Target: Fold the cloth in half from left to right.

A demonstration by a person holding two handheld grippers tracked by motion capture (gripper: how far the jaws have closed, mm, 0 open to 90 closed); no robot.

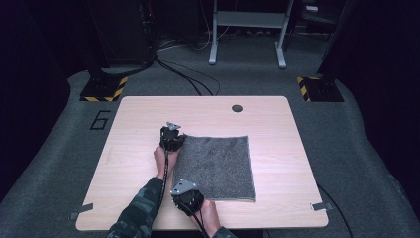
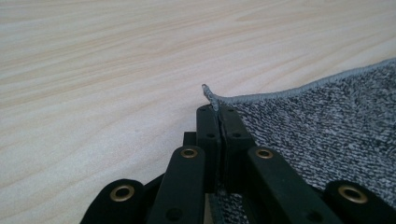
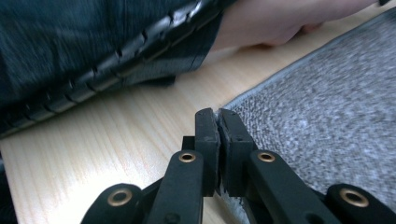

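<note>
Grey speckled square carpet mat [image 1: 215, 167], nubby in weave with a bound grey hem, lies flat on the pale wood-grain tabletop [image 1: 133, 148], right of its middle. The left gripper [image 2: 218, 112] has its black jaws clenched on the mat's far-left corner, whose tip curls up above them, and the right gripper [image 3: 218, 114] pinches the near-left corner the same way. On the grey floor left of the table a dark "6" [image 1: 100, 119] is marked.

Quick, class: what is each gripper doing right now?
Left gripper: closed on a corner of the grey cloth.
Right gripper: closed on the cloth's near corner.
</note>
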